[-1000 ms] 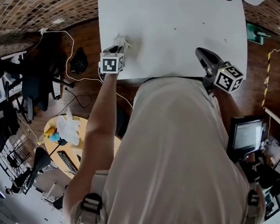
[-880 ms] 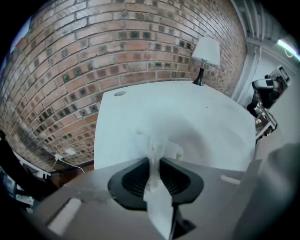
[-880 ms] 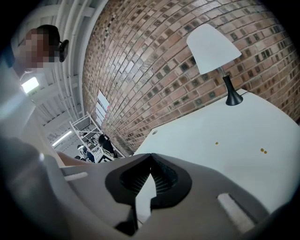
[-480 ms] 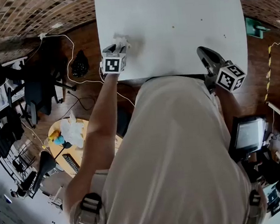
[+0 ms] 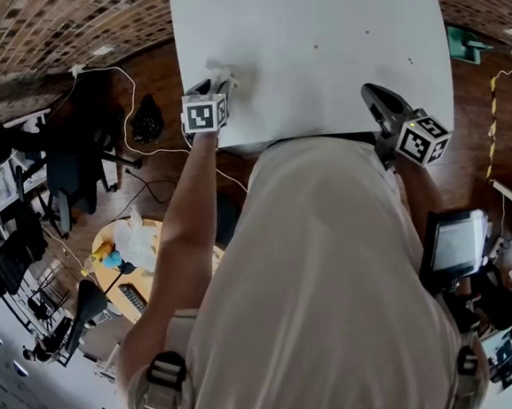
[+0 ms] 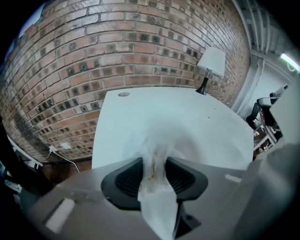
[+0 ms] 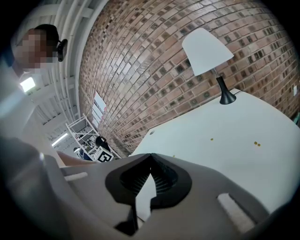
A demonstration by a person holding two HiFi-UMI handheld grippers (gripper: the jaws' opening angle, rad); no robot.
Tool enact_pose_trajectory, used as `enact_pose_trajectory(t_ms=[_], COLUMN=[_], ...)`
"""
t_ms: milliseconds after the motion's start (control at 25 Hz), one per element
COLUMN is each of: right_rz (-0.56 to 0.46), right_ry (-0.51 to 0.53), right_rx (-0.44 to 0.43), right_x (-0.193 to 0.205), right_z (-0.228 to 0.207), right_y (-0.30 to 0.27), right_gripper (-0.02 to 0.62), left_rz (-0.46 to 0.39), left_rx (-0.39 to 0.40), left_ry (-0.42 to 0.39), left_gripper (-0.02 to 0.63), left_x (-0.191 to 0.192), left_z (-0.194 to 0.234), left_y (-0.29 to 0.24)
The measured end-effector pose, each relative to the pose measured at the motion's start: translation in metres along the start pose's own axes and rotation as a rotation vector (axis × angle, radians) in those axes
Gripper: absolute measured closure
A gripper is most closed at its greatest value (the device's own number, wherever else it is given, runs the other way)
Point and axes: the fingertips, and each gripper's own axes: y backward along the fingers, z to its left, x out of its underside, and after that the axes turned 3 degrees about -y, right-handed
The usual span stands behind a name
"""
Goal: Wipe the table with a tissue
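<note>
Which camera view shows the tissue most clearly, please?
The left gripper view: the tissue sits large between the left gripper's jaws, which have just been opening. The head view shows only a small white crumple near the table's edge. The right gripper view does not show it.

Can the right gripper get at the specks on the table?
Probably yes: the right gripper sits at the table edge, jaws shut, with only bare surface between it and the specks.
</note>
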Motion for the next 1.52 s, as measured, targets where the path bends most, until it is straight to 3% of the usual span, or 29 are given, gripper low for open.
enact_pose_trajectory(t_ms=[160,400,600,720,880,960,1080,1200,1320,1520], right_rz=[-0.005,-0.009,-0.009,-0.013,-0.01,-0.013,-0.009,-0.006,-0.002,-0.011], right_ry=[-0.003,-0.013,-0.02,-0.023,-0.022,-0.021,-0.008,-0.004,-0.005,-0.023], right_rx=[0.004,0.016,0.042,0.047,0.047,0.045,0.043,0.045,0.052,0.06], right_x=[0.001,0.006,0.01,0.01,0.012,0.01,0.006,0.005,0.008,0.01], right_z=[0.002,0.003,-0.001,-0.001,0.0,0.002,0.003,0.004,0.004,0.0], right_y=[-0.001,0.002,0.008,0.009,0.009,0.007,0.004,0.002,0.004,0.007], right_gripper=[0.591,0.591,0.591,0.591,0.591,0.591,0.591,0.591,0.591,0.591], left_rz=[-0.002,0.028,-0.007,0.001,0.027,-0.022,-0.15,-0.197,-0.158,-0.062], left_rx=[-0.025,-0.004,0.09,0.15,0.303,0.324,0.234,0.065,-0.057,-0.054], left_ry=[0.056,-0.039,-0.25,-0.346,-0.376,-0.35,-0.245,-0.103,-0.078,-0.102], left_gripper=[0.502,0.509,0.512,0.517,0.52,0.522,0.523,0.522,0.522,0.522], left_x=[-0.002,-0.012,-0.038,-0.033,-0.009,-0.007,-0.024,-0.029,-0.02,0.002], left_z=[-0.005,-0.032,-0.087,-0.125,-0.17,-0.175,-0.141,-0.07,-0.017,-0.013], left_y=[-0.006,-0.027,-0.051,-0.052,-0.04,-0.029,-0.009,0.003,0.007,-0.009])
